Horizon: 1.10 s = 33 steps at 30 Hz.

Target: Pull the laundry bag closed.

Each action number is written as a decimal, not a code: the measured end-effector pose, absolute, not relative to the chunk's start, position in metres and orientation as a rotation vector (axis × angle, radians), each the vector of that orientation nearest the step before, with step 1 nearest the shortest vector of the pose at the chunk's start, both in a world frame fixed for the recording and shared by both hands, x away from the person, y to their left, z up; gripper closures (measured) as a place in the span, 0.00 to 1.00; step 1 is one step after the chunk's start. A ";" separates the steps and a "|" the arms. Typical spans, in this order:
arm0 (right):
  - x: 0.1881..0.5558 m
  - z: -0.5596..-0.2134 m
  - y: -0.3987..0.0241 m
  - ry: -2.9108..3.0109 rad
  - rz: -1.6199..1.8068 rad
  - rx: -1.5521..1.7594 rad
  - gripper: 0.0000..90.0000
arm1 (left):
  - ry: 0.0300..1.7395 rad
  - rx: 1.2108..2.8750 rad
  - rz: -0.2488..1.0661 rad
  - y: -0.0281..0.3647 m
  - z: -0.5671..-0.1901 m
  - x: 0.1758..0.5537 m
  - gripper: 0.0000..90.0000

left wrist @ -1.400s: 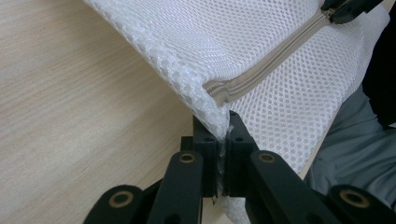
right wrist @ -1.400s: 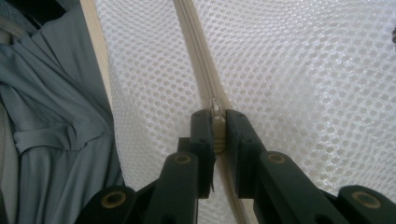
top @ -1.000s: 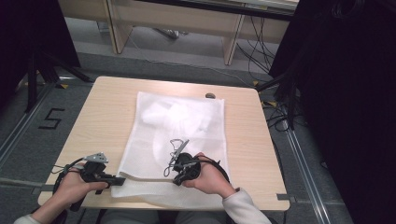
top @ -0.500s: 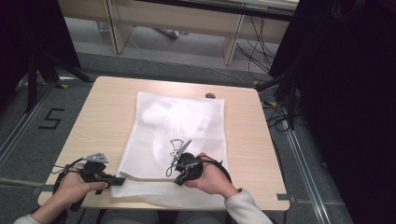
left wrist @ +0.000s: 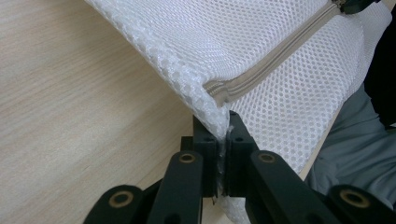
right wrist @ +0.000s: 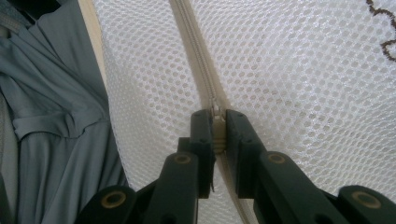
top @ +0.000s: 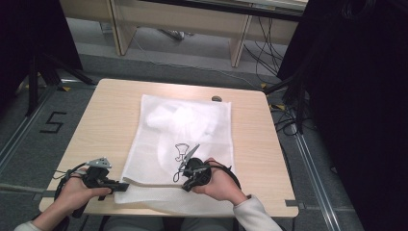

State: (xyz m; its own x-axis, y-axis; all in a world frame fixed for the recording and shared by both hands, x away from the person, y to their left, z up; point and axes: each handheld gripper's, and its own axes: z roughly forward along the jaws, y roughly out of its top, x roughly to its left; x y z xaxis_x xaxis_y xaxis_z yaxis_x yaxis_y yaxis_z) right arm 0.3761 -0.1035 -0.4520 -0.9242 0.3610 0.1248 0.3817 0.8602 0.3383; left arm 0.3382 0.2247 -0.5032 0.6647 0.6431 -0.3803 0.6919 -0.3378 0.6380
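Note:
A white mesh bag (top: 183,125) lies flat on the wooden table (top: 110,115), with a beige zipper (top: 154,183) along its near edge. My left gripper (top: 122,186) is at the bag's near left corner. In the left gripper view that gripper (left wrist: 223,135) is shut on the corner of the mesh bag (left wrist: 261,42), right beside the end of the zipper (left wrist: 275,60). My right gripper (top: 185,186) sits further right on the same edge. In the right gripper view it (right wrist: 218,123) is shut on the zipper pull, with the zipper (right wrist: 191,37) running away across the mesh (right wrist: 289,70).
A dark outline figure (top: 185,154) is stitched on the bag near the right hand. A small dark object (top: 216,98) lies at the table's far edge. The person's grey clothing (right wrist: 56,116) is just past the near table edge. Desk legs and cables stand beyond the table.

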 end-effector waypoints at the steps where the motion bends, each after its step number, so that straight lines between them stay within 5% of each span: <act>1: 0.377 -0.452 -0.104 -2.981 -0.563 -0.579 0.92 | 1.033 2.073 -0.078 0.225 -0.503 0.338 0.95; 33: 0.375 -0.451 -0.116 -2.964 -0.574 -0.615 0.92 | 1.038 2.057 -0.065 0.224 -0.504 0.338 0.95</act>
State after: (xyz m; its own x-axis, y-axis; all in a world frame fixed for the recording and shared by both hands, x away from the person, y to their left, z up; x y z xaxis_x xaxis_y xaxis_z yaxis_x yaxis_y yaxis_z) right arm 0.3748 -0.1164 -0.4511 -0.9186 0.3724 0.1322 0.3948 0.8510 0.3463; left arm 0.3378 0.2244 -0.5038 0.6601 0.6502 -0.3762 0.6918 -0.3310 0.6417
